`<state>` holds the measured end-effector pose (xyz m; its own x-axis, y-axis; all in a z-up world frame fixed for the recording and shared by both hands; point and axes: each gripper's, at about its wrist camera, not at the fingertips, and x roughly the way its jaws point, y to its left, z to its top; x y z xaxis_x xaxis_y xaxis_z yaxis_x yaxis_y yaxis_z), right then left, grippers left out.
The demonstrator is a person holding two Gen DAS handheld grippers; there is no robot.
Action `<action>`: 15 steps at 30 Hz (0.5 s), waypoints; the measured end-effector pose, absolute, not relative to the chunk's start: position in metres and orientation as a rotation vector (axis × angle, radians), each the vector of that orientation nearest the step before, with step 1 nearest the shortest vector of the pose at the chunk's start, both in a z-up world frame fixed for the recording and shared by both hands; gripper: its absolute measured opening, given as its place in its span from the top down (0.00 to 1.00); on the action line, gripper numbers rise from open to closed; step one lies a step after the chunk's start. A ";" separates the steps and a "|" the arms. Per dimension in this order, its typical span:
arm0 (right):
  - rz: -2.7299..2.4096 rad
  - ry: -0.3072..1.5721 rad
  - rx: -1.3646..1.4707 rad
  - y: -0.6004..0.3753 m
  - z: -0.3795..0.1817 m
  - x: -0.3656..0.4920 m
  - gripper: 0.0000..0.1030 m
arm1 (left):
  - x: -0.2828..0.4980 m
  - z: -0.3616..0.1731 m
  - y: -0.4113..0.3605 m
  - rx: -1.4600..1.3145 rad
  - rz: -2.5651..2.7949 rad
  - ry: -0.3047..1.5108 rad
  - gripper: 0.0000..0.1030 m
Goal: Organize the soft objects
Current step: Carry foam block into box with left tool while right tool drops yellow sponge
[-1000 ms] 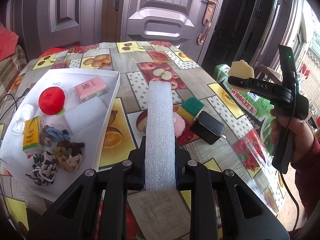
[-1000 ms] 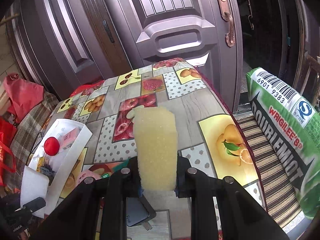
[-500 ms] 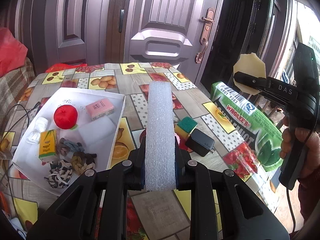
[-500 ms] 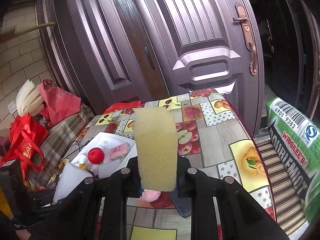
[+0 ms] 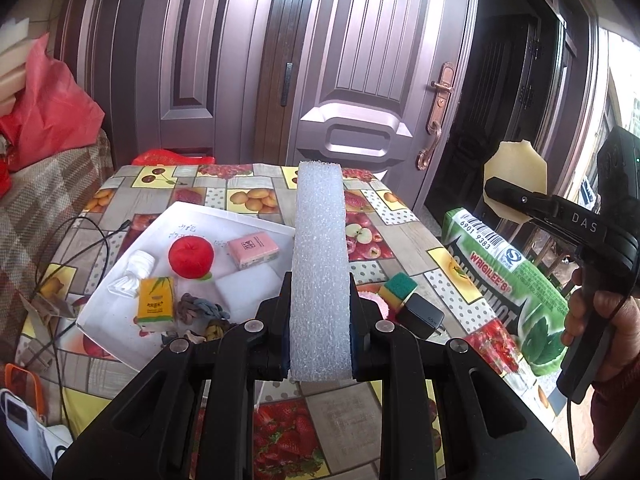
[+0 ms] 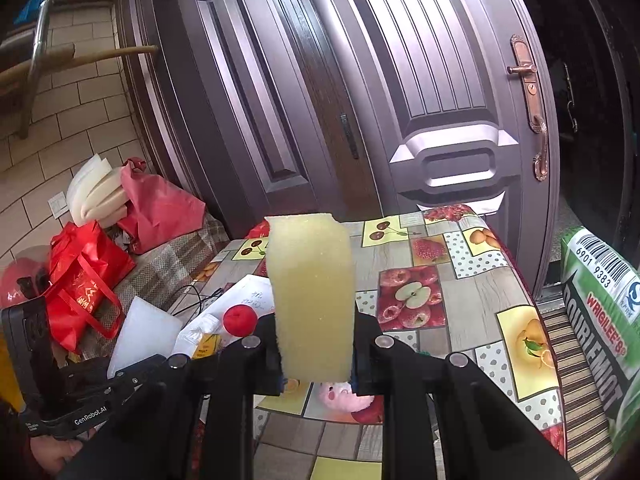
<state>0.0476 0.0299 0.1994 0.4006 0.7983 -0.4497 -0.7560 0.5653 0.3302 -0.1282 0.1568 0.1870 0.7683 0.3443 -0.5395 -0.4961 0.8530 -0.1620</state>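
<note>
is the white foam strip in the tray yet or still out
Out. The white foam strip is clamped in the left hand-held gripper, held above the table, not in the white tray.

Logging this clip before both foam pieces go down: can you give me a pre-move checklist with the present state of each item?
1. Left tongs shut on the white foam strip: ok.
2. Right tongs shut on the yellow sponge: ok.
3. White tray in view of both cameras: ok.
4. Free spot in the tray: cannot tell; the red ball, pink packet and knotted cloths fill much of it, and the strip hides its right edge.
5. Both pieces held above the table, touching nothing: ok.
6. Green-yellow sponge and pink plush outside the tray: not ok.
</note>
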 end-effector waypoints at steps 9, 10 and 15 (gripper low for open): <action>1.043 0.594 0.061 0.053 0.208 0.027 0.80 | -0.161 0.193 0.174 -0.316 0.522 0.484 0.81; 1.049 0.593 0.057 0.056 0.209 0.024 0.80 | -0.164 0.192 0.176 -0.322 0.529 0.482 0.81; 1.082 0.592 0.036 0.073 0.211 0.015 0.80 | -0.179 0.189 0.189 -0.349 0.566 0.473 0.81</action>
